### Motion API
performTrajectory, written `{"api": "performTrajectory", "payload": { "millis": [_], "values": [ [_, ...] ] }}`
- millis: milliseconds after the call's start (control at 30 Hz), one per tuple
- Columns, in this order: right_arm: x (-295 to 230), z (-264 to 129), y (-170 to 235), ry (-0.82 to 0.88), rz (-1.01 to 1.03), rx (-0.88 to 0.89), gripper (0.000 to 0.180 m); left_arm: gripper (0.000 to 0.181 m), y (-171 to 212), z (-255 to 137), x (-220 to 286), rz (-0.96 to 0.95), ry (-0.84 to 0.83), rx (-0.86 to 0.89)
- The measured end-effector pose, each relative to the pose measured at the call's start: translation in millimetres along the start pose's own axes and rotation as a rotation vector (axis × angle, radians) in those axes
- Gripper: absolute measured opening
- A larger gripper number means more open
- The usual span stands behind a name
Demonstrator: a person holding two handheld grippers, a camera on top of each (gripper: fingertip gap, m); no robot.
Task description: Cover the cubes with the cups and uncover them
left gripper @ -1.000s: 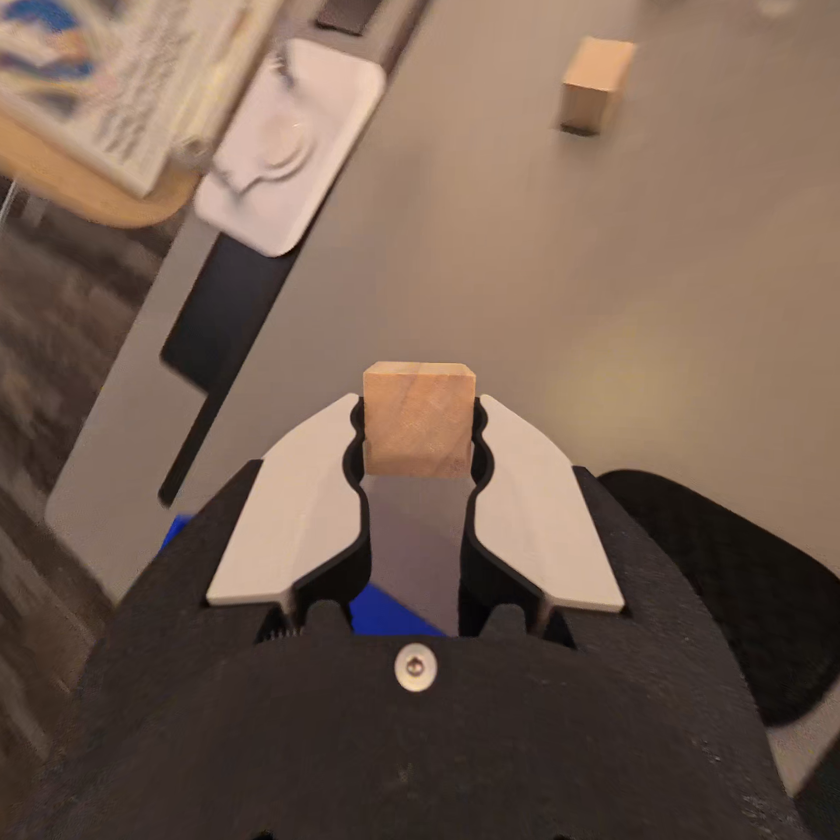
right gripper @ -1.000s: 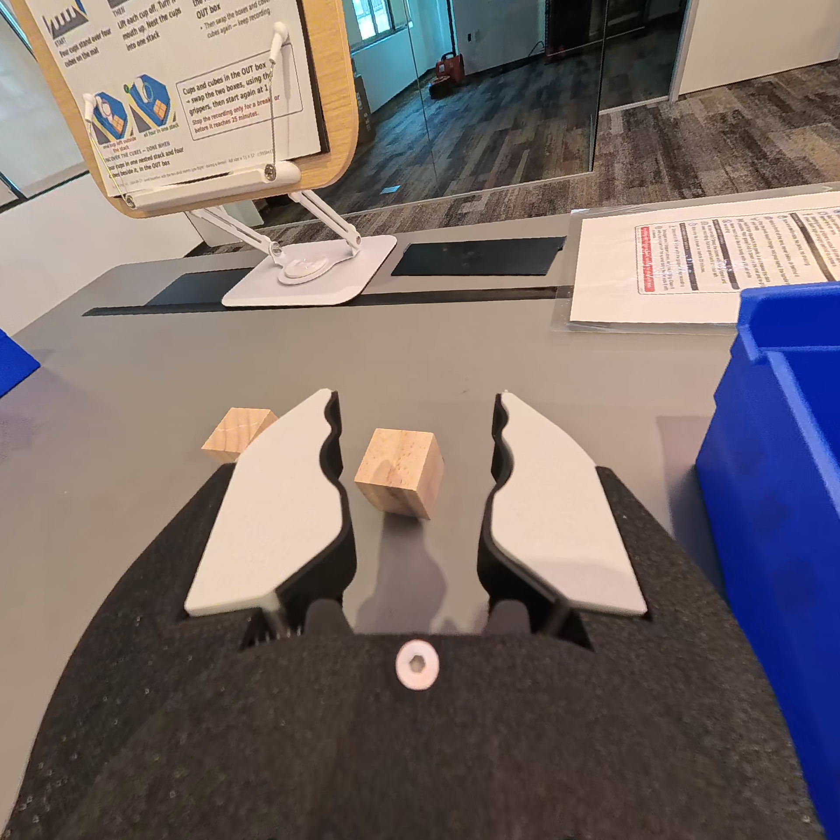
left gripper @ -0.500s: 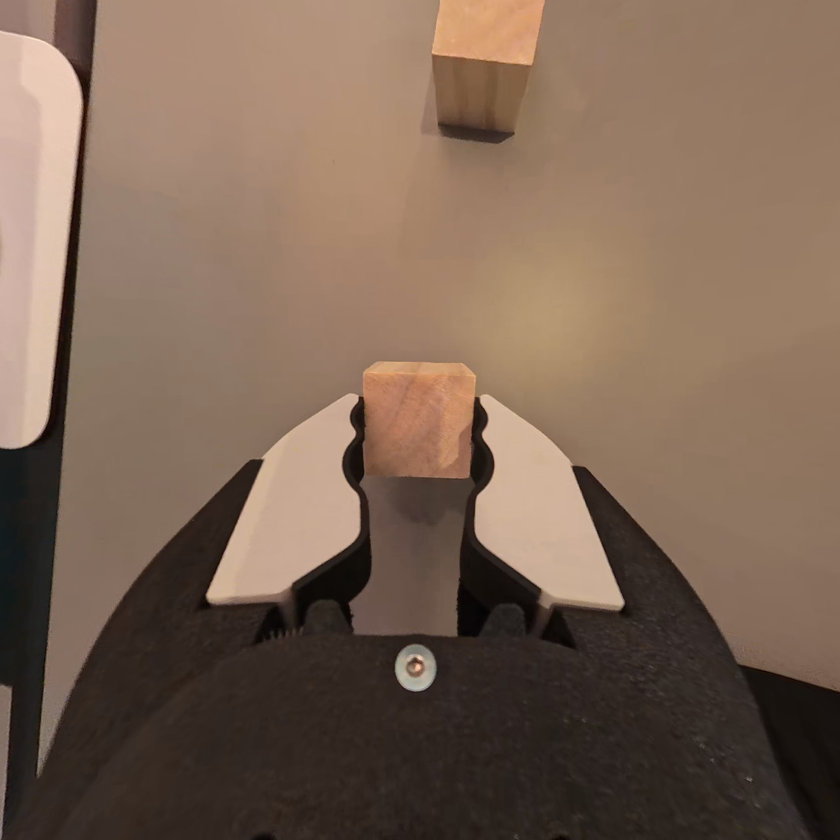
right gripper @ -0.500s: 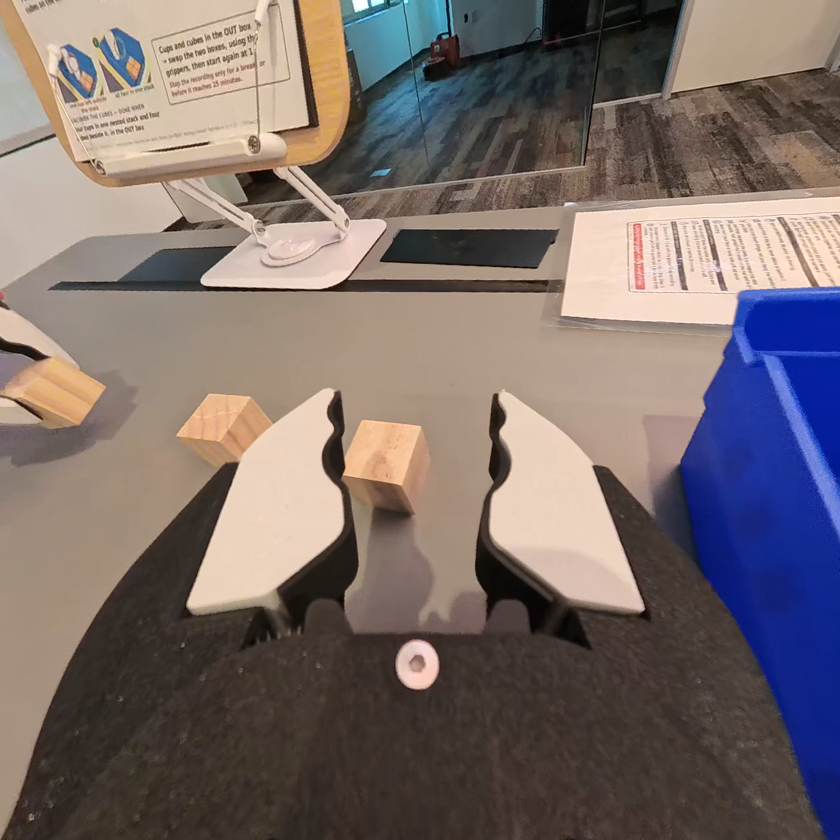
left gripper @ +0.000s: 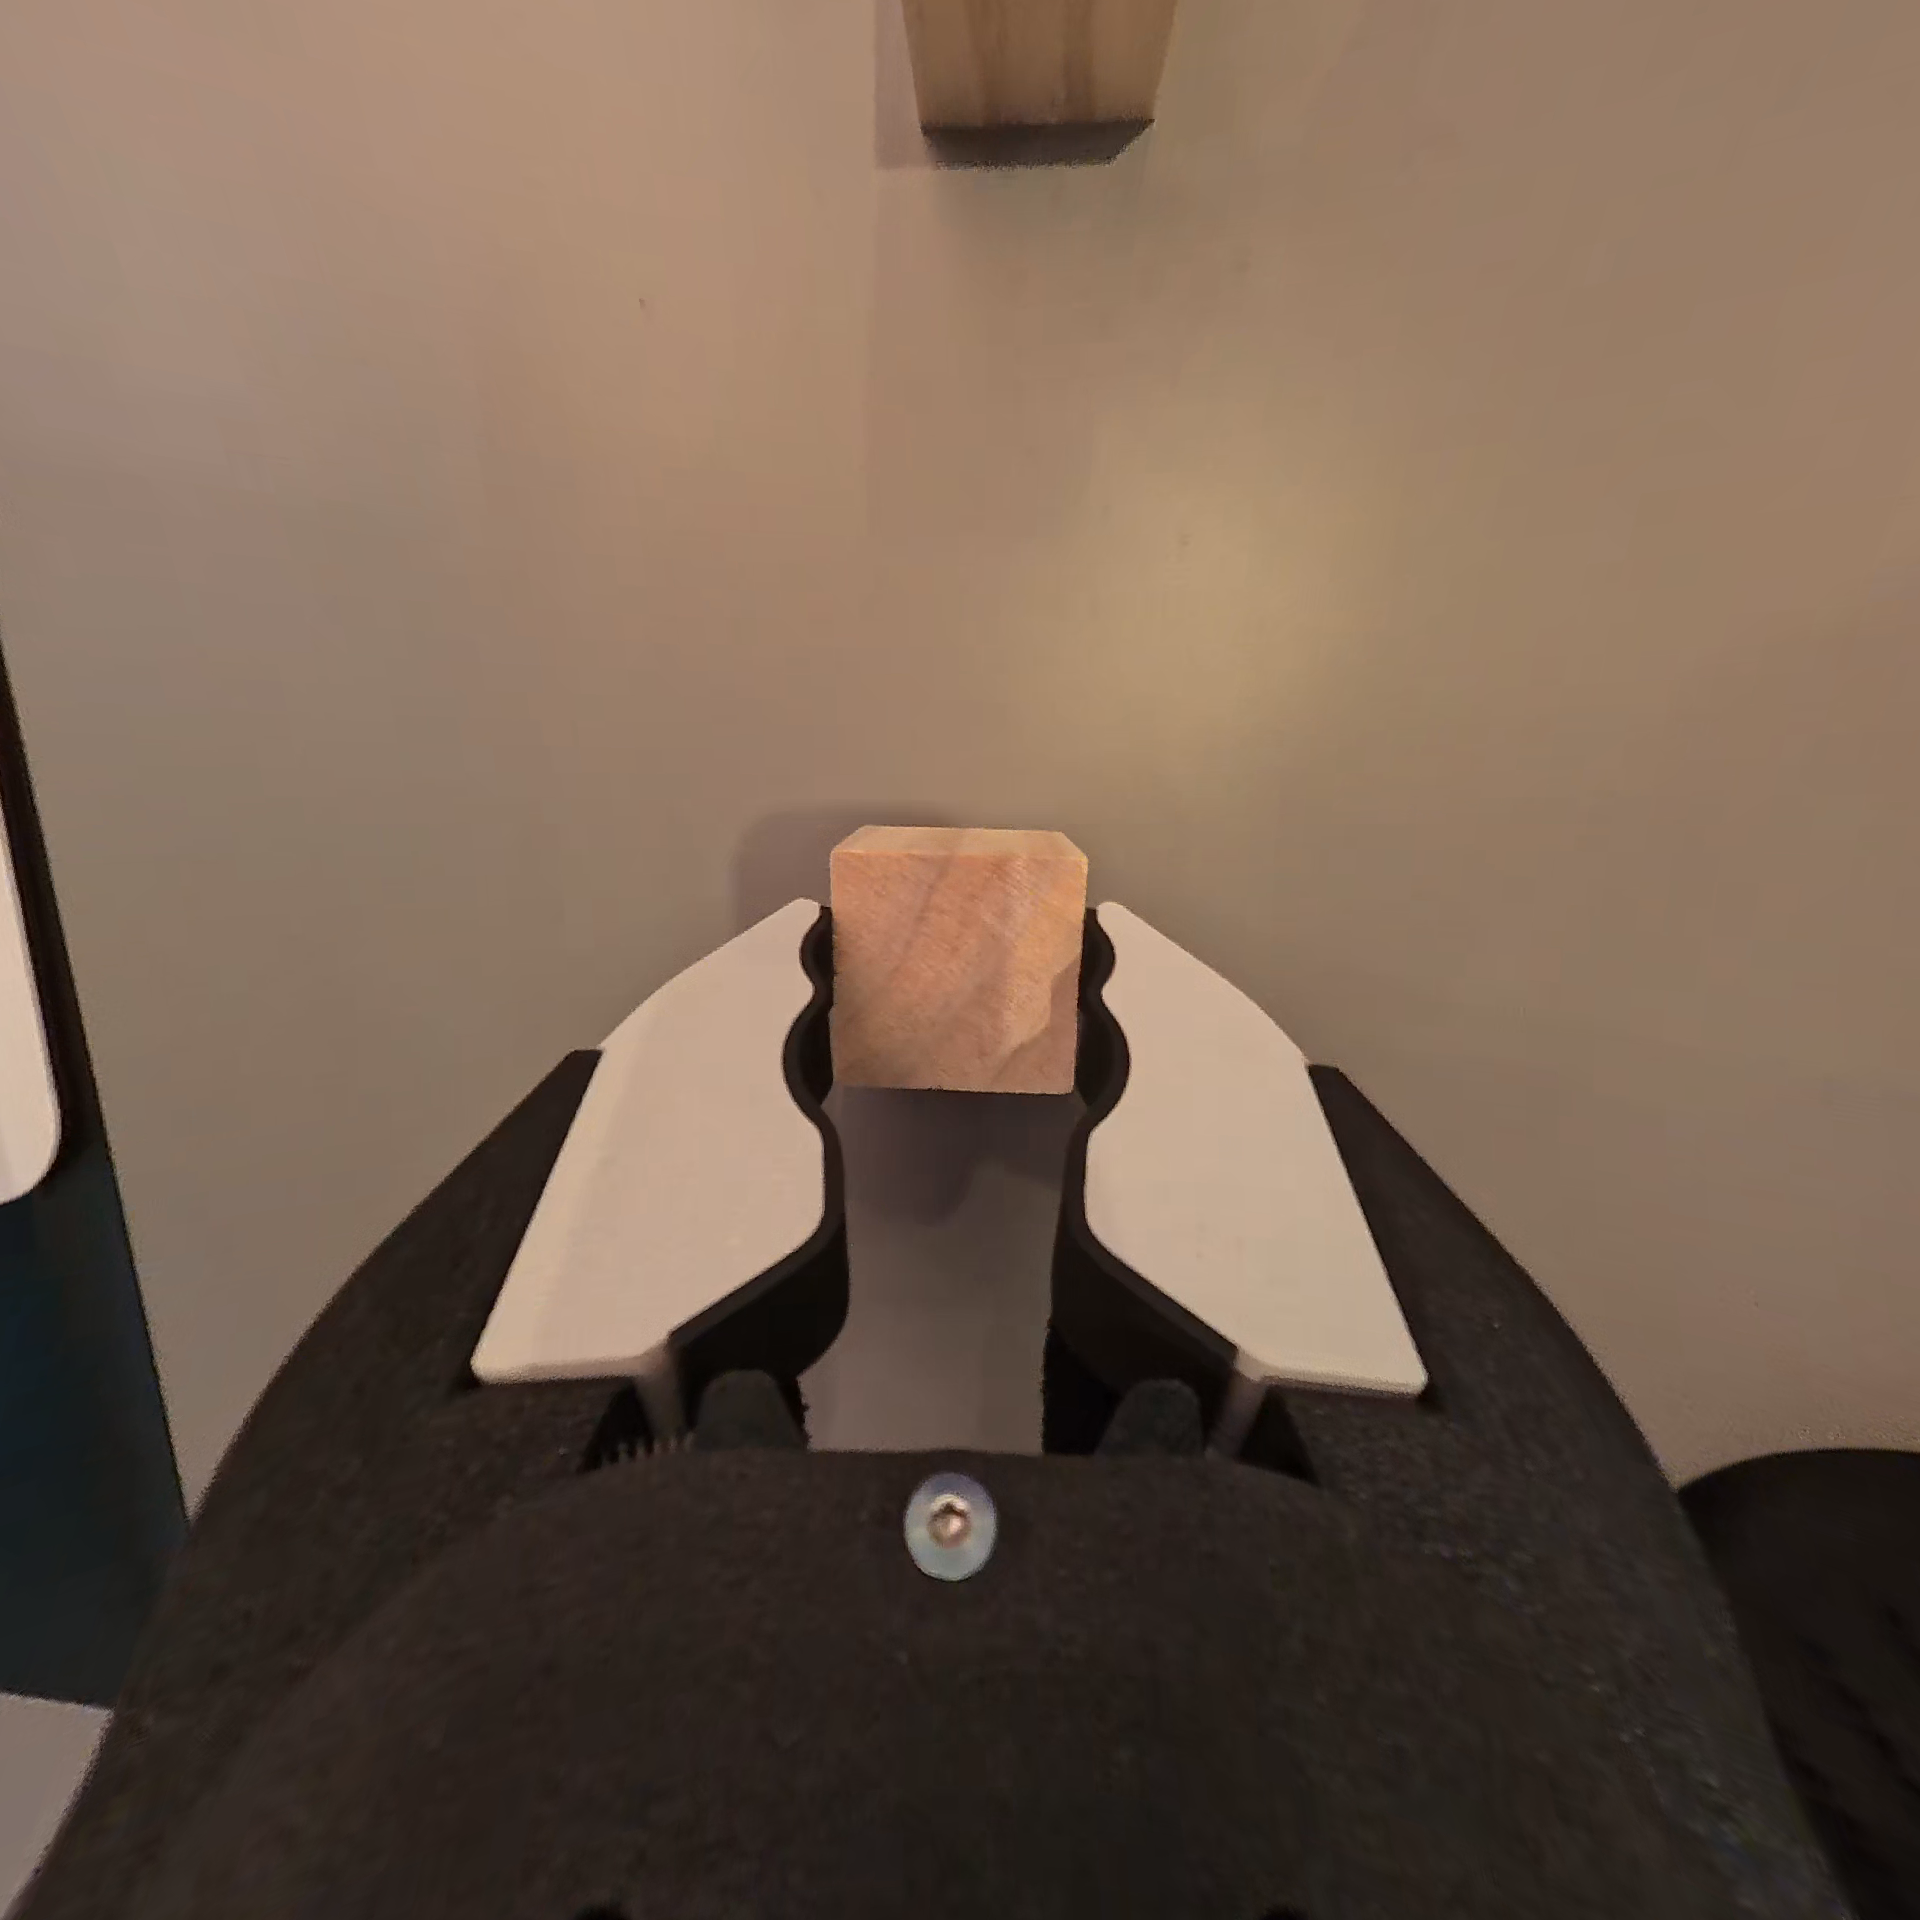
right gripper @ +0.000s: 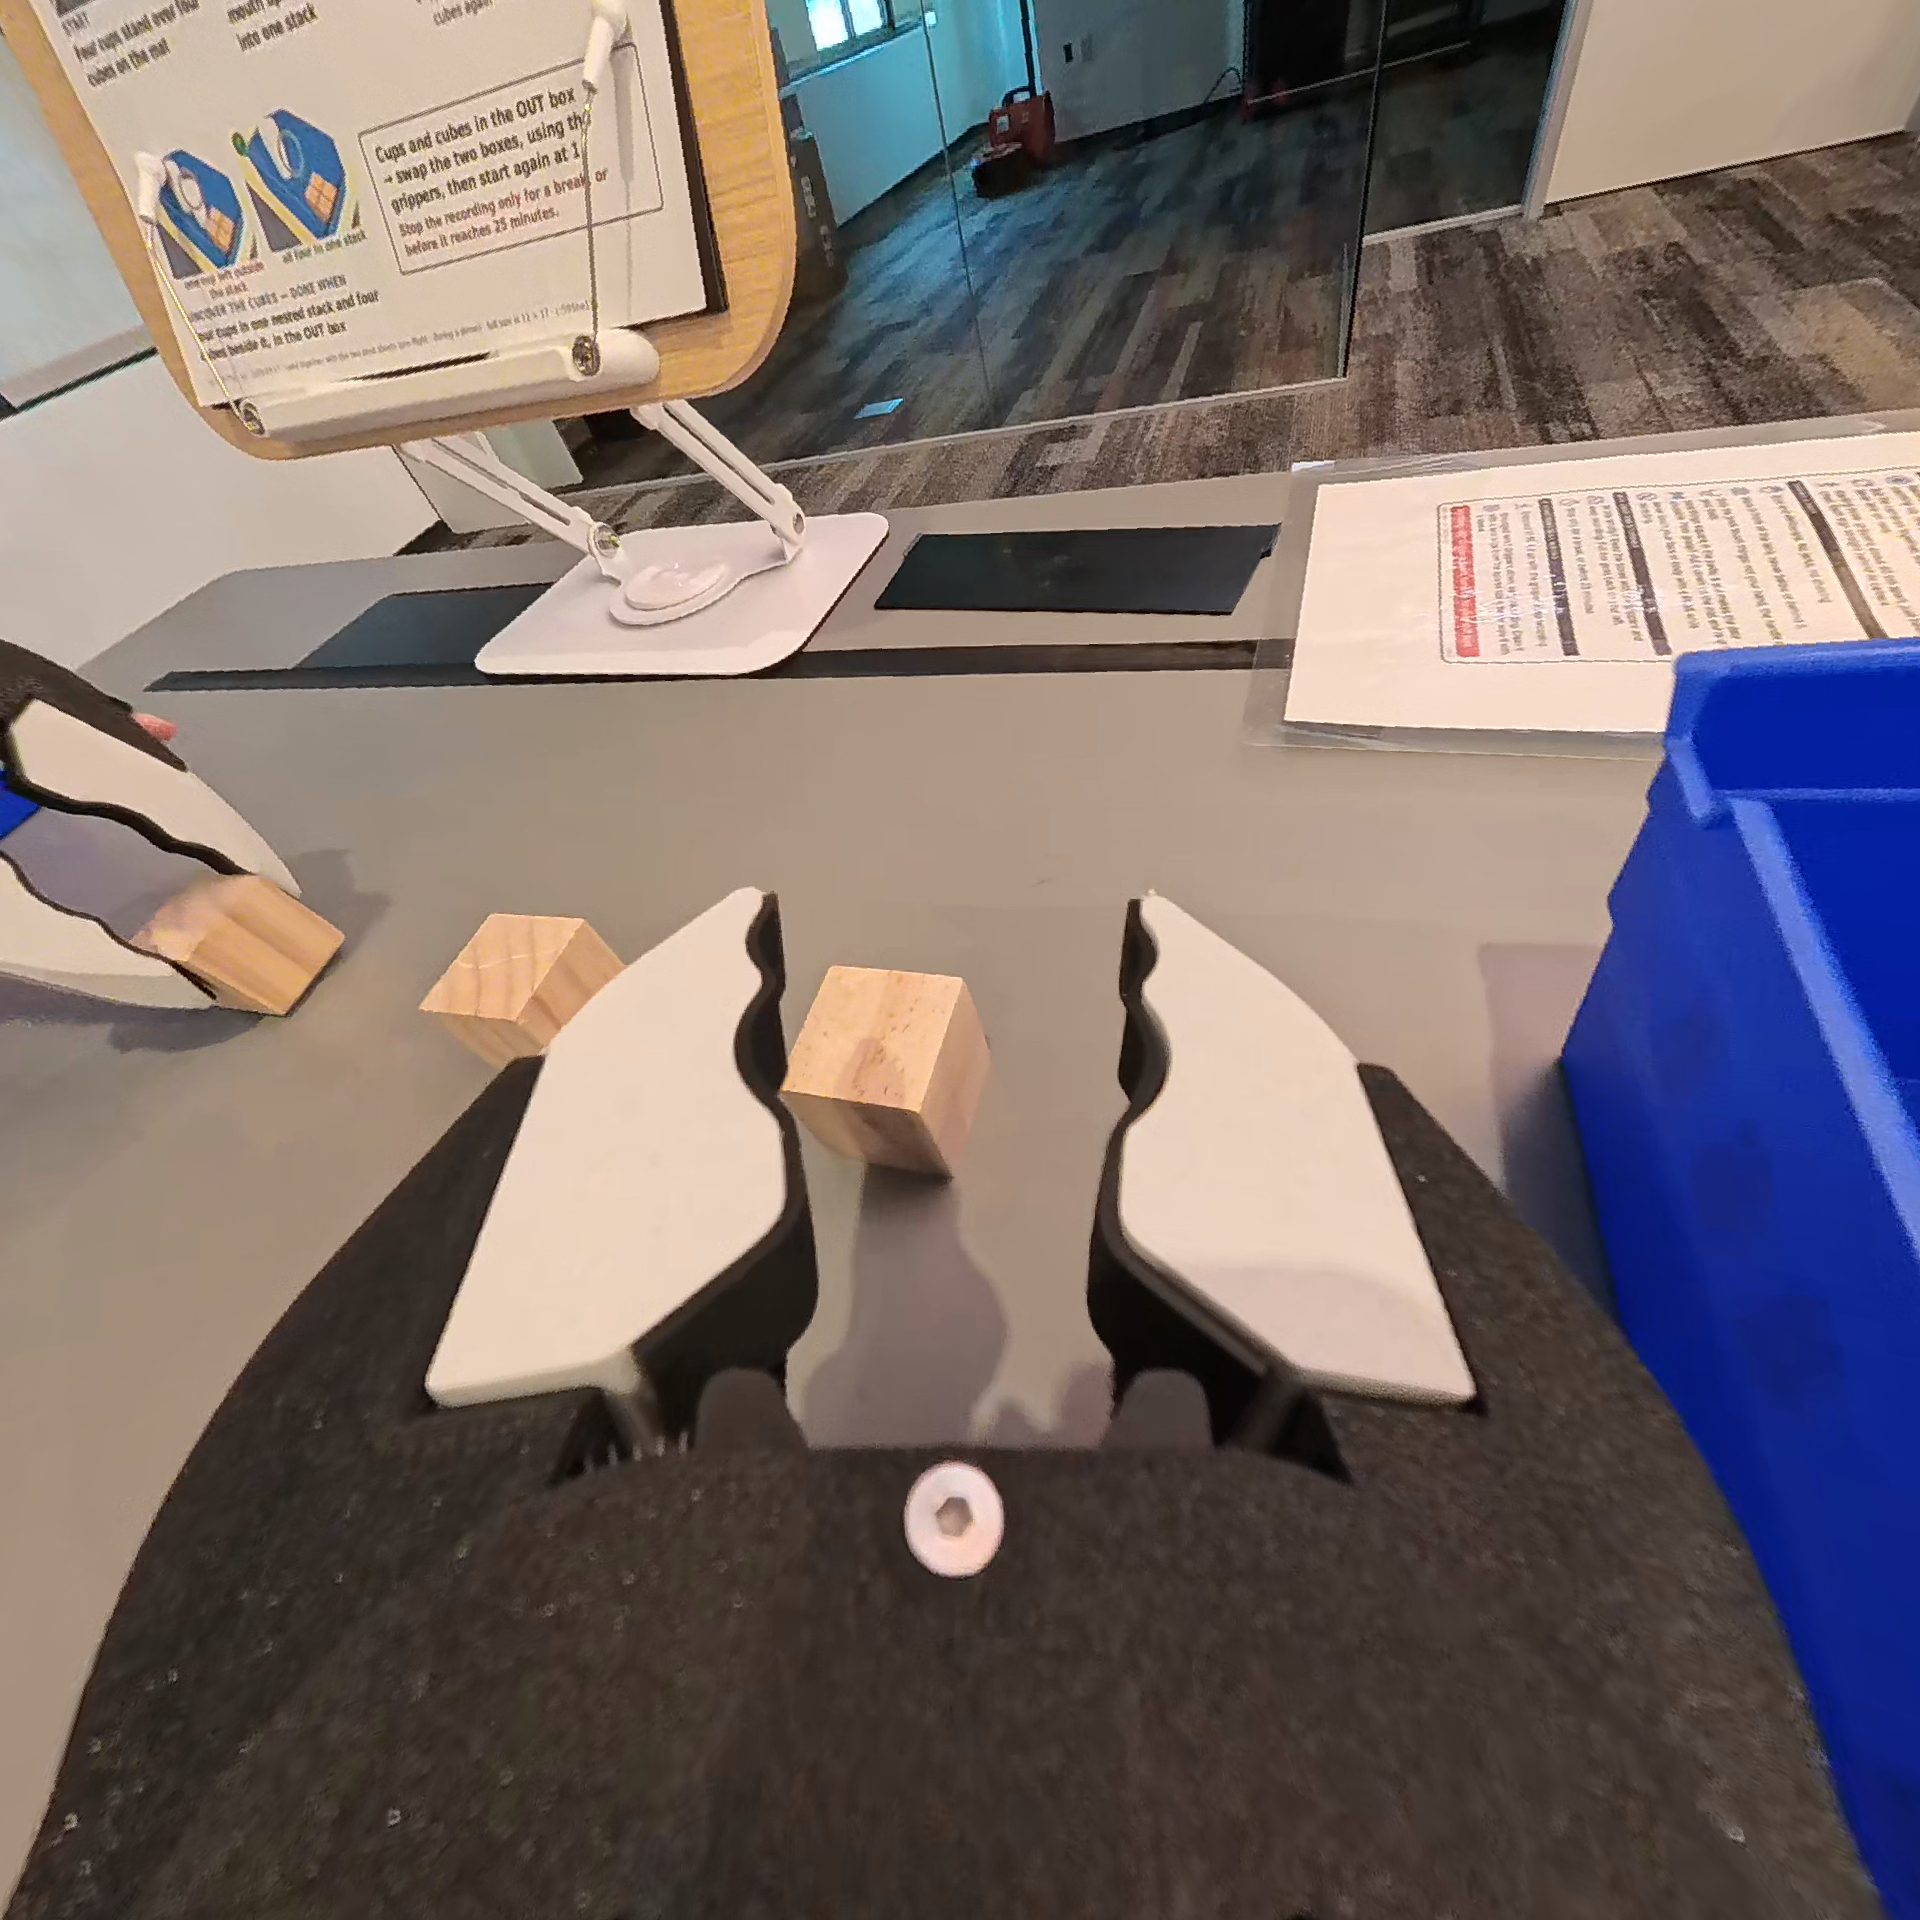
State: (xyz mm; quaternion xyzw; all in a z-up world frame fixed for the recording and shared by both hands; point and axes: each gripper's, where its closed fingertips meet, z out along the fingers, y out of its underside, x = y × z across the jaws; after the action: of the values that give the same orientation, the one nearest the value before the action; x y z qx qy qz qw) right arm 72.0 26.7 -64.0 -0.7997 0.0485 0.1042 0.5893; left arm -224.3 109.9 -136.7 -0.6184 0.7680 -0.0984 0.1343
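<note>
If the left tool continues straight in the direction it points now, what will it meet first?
Probably the second cube, which lies on the table straight ahead. The left tool is shut on a cube, so the held cube would touch first. The table between looks free, though depth is unclear.

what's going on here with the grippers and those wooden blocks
A person is working two handheld grippers over a grey table. The left gripper is shut on a wooden cube, low over the table or on it. The right gripper is open, with a second cube between its fingers, ungripped. A third cube sits between them. A blue bin stands on the right. No cups are in view.
</note>
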Motion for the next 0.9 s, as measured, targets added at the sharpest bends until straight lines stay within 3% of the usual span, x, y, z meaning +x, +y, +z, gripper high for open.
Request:
{"api": "performTrajectory", "payload": {
  "millis": [333,500,600,733,900],
  "values": [
    [-2.5,4.1,5.2,0.002,-0.029,-0.037,0.063,0.045,-3.8,3.6,2.8,-0.006,0.043,-0.002],
    [-2.7,5.2,6.3,-0.002,-0.030,-0.041,0.063,0.063,-15.2,-16.0,0.5,-0.051,0.012,0.062],
    [-2.6,5.1,6.3,-0.005,-0.025,-0.040,0.063,0.065,-26.9,-56.6,0.5,-0.050,-0.069,0.149],
    [-5.6,3.8,3.6,-0.012,-0.024,-0.026,0.063,0.066,-20.7,-145.5,-7.3,-0.157,-0.316,0.299],
    [-6.2,6.8,7.6,-0.018,-0.012,-0.037,0.063,0.053,67.8,-267.0,-1.6,-0.442,-0.742,0.426]
  ]
}}
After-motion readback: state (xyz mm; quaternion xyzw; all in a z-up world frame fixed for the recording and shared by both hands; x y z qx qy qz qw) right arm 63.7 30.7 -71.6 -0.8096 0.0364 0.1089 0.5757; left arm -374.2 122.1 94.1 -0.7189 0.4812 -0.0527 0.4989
